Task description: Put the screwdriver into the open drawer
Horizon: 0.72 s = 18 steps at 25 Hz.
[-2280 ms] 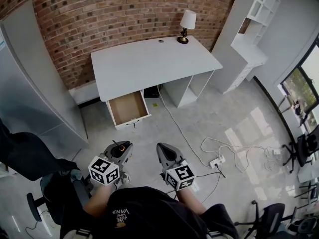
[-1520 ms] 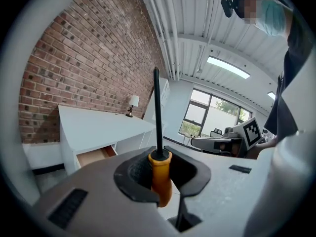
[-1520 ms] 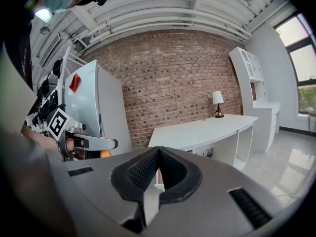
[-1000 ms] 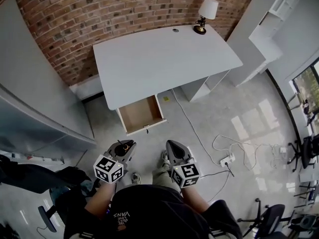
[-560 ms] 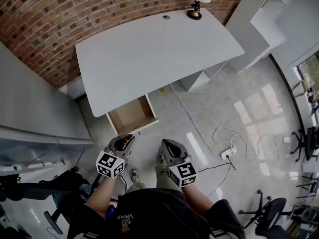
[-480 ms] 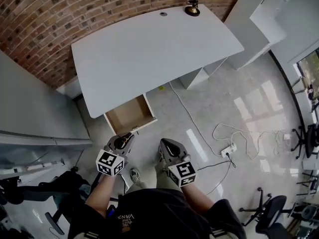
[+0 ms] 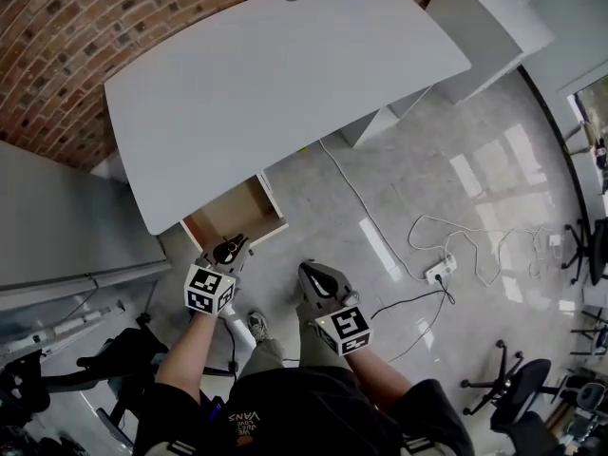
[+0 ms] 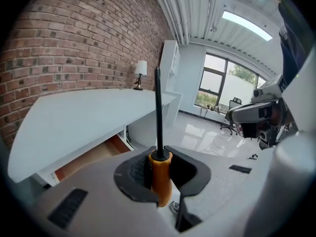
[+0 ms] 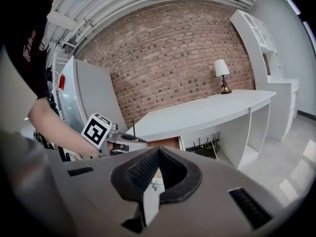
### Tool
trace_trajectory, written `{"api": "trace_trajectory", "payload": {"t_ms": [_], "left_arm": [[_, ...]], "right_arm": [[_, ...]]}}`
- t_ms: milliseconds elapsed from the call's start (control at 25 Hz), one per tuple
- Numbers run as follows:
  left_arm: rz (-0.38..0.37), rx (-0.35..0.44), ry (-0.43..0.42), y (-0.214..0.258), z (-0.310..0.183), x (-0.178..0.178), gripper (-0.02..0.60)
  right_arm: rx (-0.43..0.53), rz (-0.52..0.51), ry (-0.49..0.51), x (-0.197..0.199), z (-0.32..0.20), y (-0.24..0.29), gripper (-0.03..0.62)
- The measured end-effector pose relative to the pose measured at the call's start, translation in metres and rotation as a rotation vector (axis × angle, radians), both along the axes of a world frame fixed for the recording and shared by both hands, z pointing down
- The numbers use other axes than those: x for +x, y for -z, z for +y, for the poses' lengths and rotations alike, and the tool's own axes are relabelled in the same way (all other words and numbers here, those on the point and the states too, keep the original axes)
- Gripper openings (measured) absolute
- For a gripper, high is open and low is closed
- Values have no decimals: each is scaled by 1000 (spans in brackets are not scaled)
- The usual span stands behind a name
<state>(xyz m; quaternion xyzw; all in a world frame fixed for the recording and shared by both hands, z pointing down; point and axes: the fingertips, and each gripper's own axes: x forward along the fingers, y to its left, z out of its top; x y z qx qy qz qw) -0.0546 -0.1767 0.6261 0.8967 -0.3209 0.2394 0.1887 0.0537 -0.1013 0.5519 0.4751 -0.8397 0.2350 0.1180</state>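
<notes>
— Around, biggest first?
— Rough red brick wall (image 7: pixel 47 27) behind; glossy pale floor (image 7: pixel 408 160); smooth white desk (image 7: pixel 275 74) with a curved edge; open wooden drawer (image 7: pixel 228 218) under it; white power strip (image 7: pixel 437 272) with loose cable on the floor; small shaded lamp (image 9: pixel 222 73) at the far corner.
— Any writing?
— "VANS", upside down, on a black shirt (image 7: pixel 285 407). Square black-and-white markers on both cubes.
— And the tongs?
— With the left tongs (image 7: pixel 228 251), pinching the screwdriver (image 8: pixel 159 169) by its round orange handle, black shaft upright, right at the drawer's front, not inside. With the right tongs (image 7: pixel 306 272), pressed together on nothing.
</notes>
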Motion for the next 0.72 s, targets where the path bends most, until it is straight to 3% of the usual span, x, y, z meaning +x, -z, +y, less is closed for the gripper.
{"api": "trace_trajectory", "payload": {"t_ms": [720], "left_arm": [[-226, -177, -17, -141, -74, 22, 51]], "right_arm": [[-129, -55, -36, 48, -26, -82, -5]]}}
